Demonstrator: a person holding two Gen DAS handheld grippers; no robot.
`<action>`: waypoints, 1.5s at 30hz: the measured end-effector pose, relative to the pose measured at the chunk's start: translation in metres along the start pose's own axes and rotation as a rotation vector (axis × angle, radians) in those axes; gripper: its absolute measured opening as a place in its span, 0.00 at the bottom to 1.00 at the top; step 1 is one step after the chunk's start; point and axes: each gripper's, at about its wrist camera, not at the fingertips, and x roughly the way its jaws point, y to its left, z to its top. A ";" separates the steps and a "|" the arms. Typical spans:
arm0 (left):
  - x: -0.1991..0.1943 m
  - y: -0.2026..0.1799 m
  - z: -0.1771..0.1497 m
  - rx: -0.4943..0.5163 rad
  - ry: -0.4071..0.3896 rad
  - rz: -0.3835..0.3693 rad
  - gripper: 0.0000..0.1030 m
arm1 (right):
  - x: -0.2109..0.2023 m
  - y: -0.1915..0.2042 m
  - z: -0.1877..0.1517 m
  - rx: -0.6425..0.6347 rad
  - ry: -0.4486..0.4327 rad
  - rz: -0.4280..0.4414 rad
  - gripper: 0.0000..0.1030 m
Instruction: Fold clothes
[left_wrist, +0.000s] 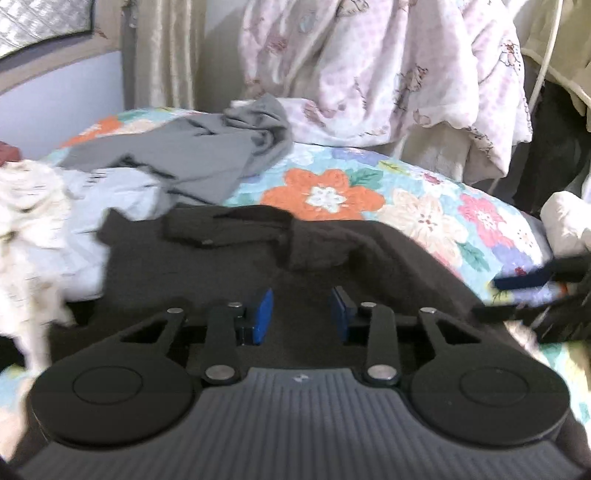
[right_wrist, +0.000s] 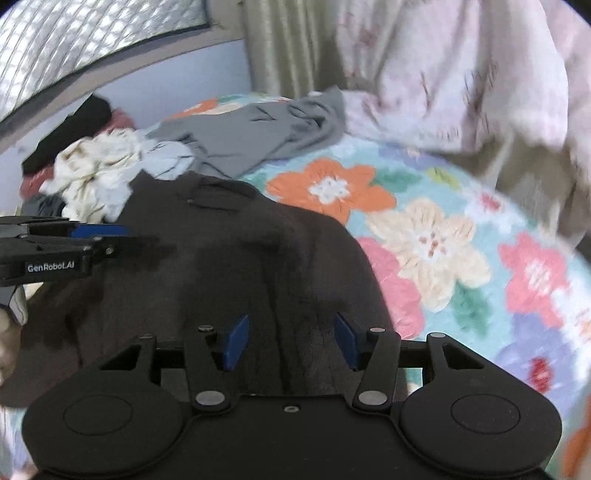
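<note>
A black garment (left_wrist: 229, 266) lies spread on the flowered bedspread (left_wrist: 436, 214), with a folded part bunched along its far edge. My left gripper (left_wrist: 303, 314) hovers open just over the garment, nothing between its blue pads. In the right wrist view the same black garment (right_wrist: 236, 266) fills the middle, and my right gripper (right_wrist: 290, 341) stands open above its near part. The left gripper (right_wrist: 92, 240) enters from the left edge over the garment's left side. The right gripper (left_wrist: 517, 291) shows at the right edge of the left wrist view.
A grey garment (left_wrist: 192, 151) lies crumpled behind the black one. White and pale blue clothes (left_wrist: 55, 214) pile up at the left. A pink floral quilt (left_wrist: 388, 74) hangs at the back. Bare bedspread (right_wrist: 461, 258) stretches to the right. A beige curtain (right_wrist: 280, 48) hangs behind.
</note>
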 end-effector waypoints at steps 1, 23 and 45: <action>0.010 -0.002 0.003 -0.006 0.017 -0.023 0.33 | 0.013 -0.004 -0.006 0.015 0.019 0.001 0.55; 0.158 -0.032 0.055 0.158 0.037 -0.103 0.41 | 0.043 -0.076 0.037 -0.136 -0.158 -0.228 0.12; 0.147 -0.002 0.090 0.097 0.007 -0.040 0.54 | 0.031 -0.066 0.037 -0.057 -0.181 -0.182 0.55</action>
